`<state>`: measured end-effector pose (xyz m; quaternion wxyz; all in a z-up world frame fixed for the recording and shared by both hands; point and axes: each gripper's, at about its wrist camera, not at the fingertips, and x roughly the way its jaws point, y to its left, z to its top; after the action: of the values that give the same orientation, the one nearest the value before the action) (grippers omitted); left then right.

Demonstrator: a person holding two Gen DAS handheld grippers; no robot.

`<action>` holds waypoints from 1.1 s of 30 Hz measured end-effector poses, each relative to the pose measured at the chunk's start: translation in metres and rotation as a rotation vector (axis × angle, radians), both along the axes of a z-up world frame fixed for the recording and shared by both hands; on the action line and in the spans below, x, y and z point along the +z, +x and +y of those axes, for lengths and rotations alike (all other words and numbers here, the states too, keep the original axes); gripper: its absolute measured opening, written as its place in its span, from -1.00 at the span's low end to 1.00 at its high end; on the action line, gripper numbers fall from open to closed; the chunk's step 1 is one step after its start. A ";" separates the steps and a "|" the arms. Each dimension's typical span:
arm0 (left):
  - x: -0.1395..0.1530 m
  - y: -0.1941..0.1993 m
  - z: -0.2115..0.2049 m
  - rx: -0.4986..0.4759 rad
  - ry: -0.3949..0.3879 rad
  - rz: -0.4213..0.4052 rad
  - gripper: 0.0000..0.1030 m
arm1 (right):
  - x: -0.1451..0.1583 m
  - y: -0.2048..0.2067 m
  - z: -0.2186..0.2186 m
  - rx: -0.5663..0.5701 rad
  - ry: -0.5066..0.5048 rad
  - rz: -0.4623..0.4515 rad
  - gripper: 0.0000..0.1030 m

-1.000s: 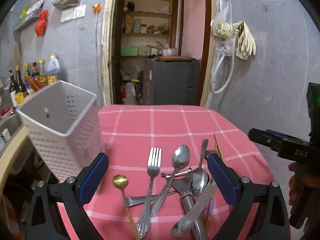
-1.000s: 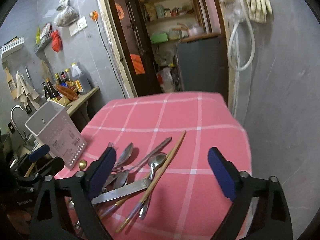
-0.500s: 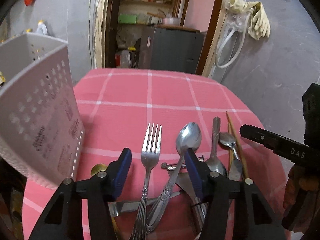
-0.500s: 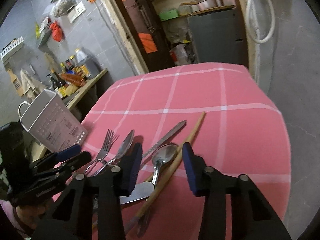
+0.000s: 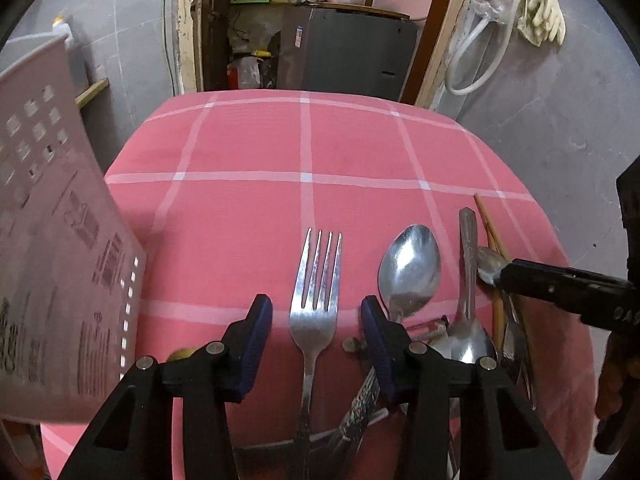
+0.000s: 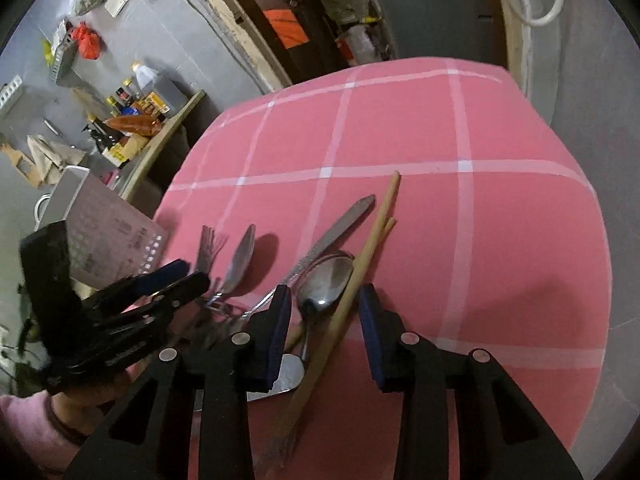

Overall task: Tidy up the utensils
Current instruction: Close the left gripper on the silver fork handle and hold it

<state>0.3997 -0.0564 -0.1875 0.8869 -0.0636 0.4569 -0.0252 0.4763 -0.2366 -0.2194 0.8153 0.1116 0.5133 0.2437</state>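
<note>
step: pre-grasp | left tongs (image 5: 316, 320) released, astride fork (image 5: 316, 304) on tabletop (image 5: 248, 152) | right tongs (image 6: 322, 312) released, astride spoon (image 6: 326, 280) and chopstick (image 6: 360, 272) | next: clench, lift, carry to holder (image 5: 52, 240)

A: The silver metal fork (image 5: 316, 300) between the left jaws looks polished, its handle patterned.
B: The pale wooden chopsticks (image 6: 352, 292) between the right jaws look matt. The pink checked cloth (image 5: 248, 208) ahead is soft; left, the white perforated plastic holder (image 5: 52, 260) looks smooth.
</note>
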 end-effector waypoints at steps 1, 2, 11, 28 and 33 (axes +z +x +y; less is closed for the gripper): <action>0.000 0.002 0.000 -0.003 -0.002 -0.001 -0.14 | -0.001 0.001 0.002 0.010 -0.006 0.000 -0.40; 0.001 -0.001 0.002 -0.005 -0.002 0.000 -0.15 | -0.002 0.001 0.005 0.018 -0.011 -0.002 -0.40; 0.001 0.010 -0.001 -0.029 0.076 0.012 -0.44 | -0.013 0.015 0.002 -0.022 0.056 0.049 -0.40; 0.004 0.006 0.001 -0.022 -0.003 0.028 -0.56 | -0.008 0.031 0.013 -0.063 0.048 0.069 -0.40; 0.003 0.003 -0.002 -0.017 -0.011 0.026 -0.56 | -0.003 0.029 0.016 -0.027 0.097 0.061 -0.51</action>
<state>0.4023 -0.0584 -0.1842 0.8802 -0.0647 0.4690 -0.0346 0.5053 -0.2203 -0.2227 0.7960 0.1656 0.5240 0.2537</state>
